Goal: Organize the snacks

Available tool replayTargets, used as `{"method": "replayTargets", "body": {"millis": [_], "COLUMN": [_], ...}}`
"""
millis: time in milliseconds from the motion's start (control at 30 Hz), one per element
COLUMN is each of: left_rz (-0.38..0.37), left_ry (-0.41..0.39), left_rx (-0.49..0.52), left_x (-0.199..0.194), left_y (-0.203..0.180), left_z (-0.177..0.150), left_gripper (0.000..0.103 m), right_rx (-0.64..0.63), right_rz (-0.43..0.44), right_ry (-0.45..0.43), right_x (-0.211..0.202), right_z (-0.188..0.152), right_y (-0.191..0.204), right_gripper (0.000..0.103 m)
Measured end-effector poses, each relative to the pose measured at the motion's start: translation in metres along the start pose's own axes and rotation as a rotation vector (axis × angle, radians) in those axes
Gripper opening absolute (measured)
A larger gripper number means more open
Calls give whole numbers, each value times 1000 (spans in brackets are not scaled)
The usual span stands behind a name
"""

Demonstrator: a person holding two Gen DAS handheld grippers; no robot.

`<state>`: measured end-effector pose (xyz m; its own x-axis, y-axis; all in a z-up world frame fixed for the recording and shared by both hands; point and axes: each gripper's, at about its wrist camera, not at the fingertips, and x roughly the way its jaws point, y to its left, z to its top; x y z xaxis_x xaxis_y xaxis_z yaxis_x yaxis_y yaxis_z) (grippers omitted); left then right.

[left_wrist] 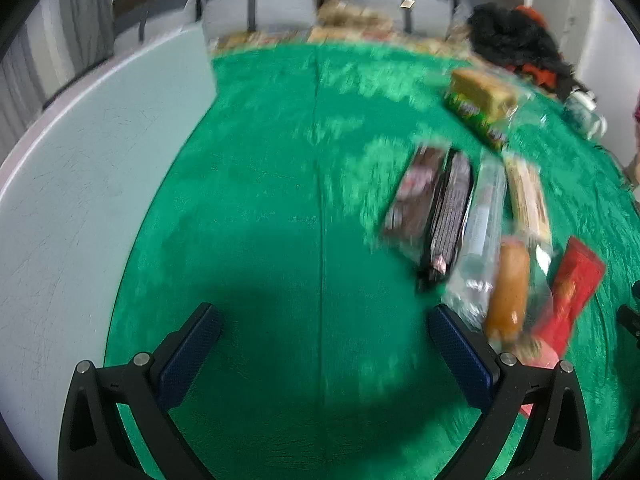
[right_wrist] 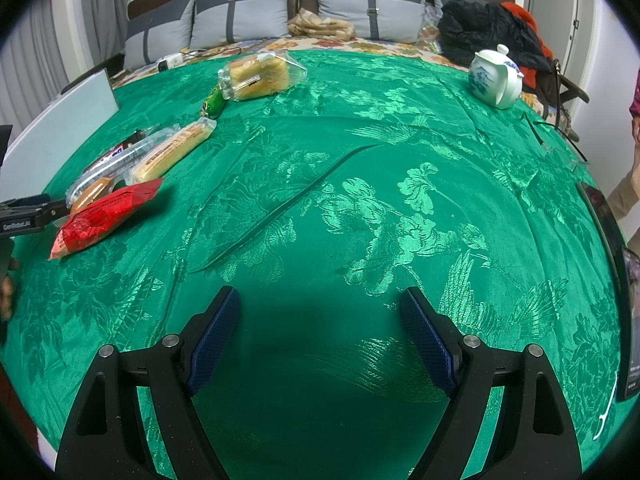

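Both tools gape wide and empty, left tool [left_wrist: 324,344] and right tool [right_wrist: 320,328]. Only the right view shows the teapot [right_wrist: 496,78]; the left shows dark snack packets [left_wrist: 430,208].

Evenly lit from overhead, moderately bright. Left wrist view motion-blurred throughout; snack packets [left_wrist: 480,232] smeared, print unreadable. Right wrist view sharp. Sheen on green tablecloth [right_wrist: 360,208] brocade. Soft dark shadow patch between fingers in both views. Strong fisheye curvature, black vignette at corners.
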<state>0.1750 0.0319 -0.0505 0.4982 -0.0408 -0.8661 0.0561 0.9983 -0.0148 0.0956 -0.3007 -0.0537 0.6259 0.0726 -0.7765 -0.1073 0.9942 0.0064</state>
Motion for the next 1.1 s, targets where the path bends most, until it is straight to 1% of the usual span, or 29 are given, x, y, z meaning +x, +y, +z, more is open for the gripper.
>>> {"method": "replayTargets", "body": {"millis": [67, 100, 167, 200, 333, 467, 667, 700, 733, 767, 800, 833, 867, 900, 933, 1000, 1033, 1100], "left_rz": [18, 22, 22, 16, -11, -25, -51, -57, -62, -65, -68, -69, -69, -68, -67, -69, -71, -73], "left_ry": [74, 81, 53, 23, -9, -49, -46, -55, -63, -70, -77, -79, -80, -81, -86, -103, -110, -124], "left_rx": [-26, -33, -28, -11, 30, 50, 89, 98, 102, 107, 111, 113, 112, 110, 109, 112, 113, 115], "left_x": [-9, -16, -26, -32, -40, -44, -45, -46, -48, -49, -49, -50, -50, -50, -50, -51, -52, -52], "left_y": [-3, -5, -7, -9, -11, -10, -5, -4, -3, -2, -2, -1, -1, -1, -2, -1, -1, 0], "left_z": [-14, -25, -43, -53, -70, -77, -76, -79, -81, -83, -84, -84, -84, -84, -85, -88, -89, -91], "left_gripper": [103, 103, 103, 103, 103, 103, 103, 103, 103, 103, 103, 103, 103, 103, 103, 103, 103, 103], "right_rx": [0, 0, 0, 0, 0, 0, 16, 25, 59, 94, 166, 253, 310, 346, 357, 370, 373, 375], "right_rz": [0, 0, -1, -1, -2, 0, -14, -23, -36, -30, 30, 136, 217, 278, 308, 322, 293, 279], "right_ry": [0, 0, 0, 0, 0, -1, 14, 27, 95, 137, 156, 157, 165, 187, 211, 227, 215, 211], "right_x": [0, 0, 0, 0, 0, 0, 2, 2, 1, 0, -5, -10, -10, -8, -3, 8, 13, 24], "right_z": [0, 0, 0, 0, 0, 0, 2, 3, 7, 9, 10, 10, 12, 15, 21, 31, 40, 53], "right_y": [0, 0, 0, 0, 0, 0, -3, -2, -1, 2, 7, 14, 22, 35, 51, 74, 87, 104], "right_gripper": [86, 86, 86, 86, 86, 86, 91, 91, 91, 91, 89, 89, 89, 88, 88, 89, 87, 84]}}
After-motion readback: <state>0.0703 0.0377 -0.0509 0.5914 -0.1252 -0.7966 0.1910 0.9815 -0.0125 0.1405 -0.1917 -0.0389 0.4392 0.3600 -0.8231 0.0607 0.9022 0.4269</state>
